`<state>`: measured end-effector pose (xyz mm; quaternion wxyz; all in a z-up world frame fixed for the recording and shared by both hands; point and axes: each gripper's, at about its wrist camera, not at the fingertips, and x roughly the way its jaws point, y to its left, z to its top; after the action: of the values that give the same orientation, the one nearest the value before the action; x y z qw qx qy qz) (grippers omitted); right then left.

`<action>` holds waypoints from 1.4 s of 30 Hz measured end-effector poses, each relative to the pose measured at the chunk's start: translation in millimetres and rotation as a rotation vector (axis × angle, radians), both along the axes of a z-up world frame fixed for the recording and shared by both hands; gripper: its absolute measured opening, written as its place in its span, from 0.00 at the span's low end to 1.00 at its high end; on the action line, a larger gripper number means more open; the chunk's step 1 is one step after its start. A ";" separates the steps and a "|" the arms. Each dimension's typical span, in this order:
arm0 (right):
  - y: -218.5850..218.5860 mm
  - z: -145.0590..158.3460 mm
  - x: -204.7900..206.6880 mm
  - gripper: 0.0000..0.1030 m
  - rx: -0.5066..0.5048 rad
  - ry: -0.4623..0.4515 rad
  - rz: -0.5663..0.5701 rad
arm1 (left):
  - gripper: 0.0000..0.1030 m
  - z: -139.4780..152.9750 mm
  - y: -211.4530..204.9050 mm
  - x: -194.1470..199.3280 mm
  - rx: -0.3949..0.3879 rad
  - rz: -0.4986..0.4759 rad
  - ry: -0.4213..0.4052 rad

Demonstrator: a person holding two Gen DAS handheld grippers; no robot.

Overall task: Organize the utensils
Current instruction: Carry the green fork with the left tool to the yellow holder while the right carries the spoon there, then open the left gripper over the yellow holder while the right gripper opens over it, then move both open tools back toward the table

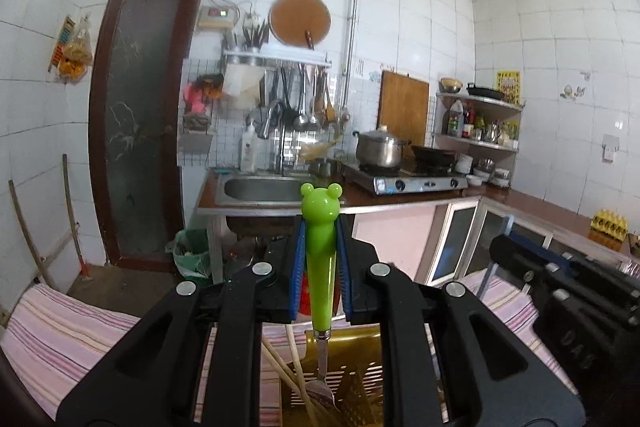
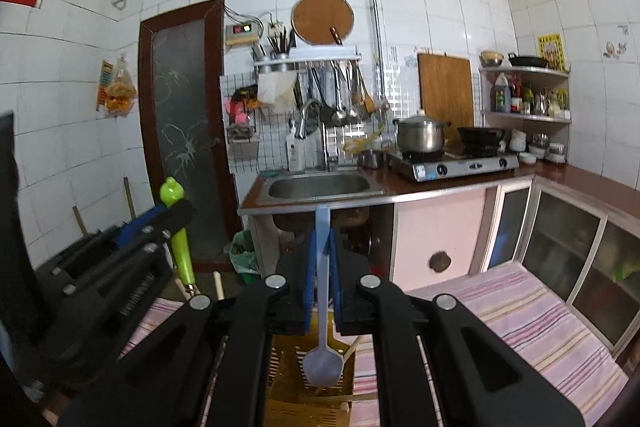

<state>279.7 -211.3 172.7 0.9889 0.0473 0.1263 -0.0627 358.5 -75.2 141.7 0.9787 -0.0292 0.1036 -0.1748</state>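
Observation:
My left gripper (image 1: 320, 231) is shut on a fork with a green frog-head handle (image 1: 320, 267). The fork hangs tines down over a yellow slotted utensil basket (image 1: 360, 383) that holds wooden chopsticks (image 1: 280, 367). My right gripper (image 2: 322, 235) is shut on a pale blue spoon (image 2: 322, 359), bowl down over the same basket (image 2: 288, 367). The left gripper and its green fork (image 2: 178, 227) show at the left of the right wrist view. The right gripper's black body (image 1: 568, 291) shows at the right of the left wrist view.
The basket stands on a pink striped cloth (image 2: 540, 327) over the table. Beyond are a steel sink (image 2: 320, 187), a gas stove with a pot (image 2: 424, 135), hanging utensils, a corner shelf (image 2: 524, 95), glass-door cabinets (image 2: 560, 247) and a brown door (image 1: 140, 115).

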 end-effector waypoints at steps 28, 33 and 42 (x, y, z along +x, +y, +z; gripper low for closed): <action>-1.2 -3.5 -61.9 0.79 -0.071 0.176 -0.007 | 0.95 10.1 97.0 -95.9 0.093 0.205 0.162; -0.9 -37.4 -94.2 0.81 -0.066 0.232 0.020 | 0.95 -30.0 116.2 -121.2 0.117 0.265 0.228; 2.0 -129.7 -120.7 0.81 -0.042 0.398 0.044 | 0.95 -124.5 105.2 -150.6 0.211 0.237 0.417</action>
<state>159.1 -209.3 43.0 0.9463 0.0108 0.3189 -0.0516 207.8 30.0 17.2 0.9476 0.0259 0.3164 -0.0373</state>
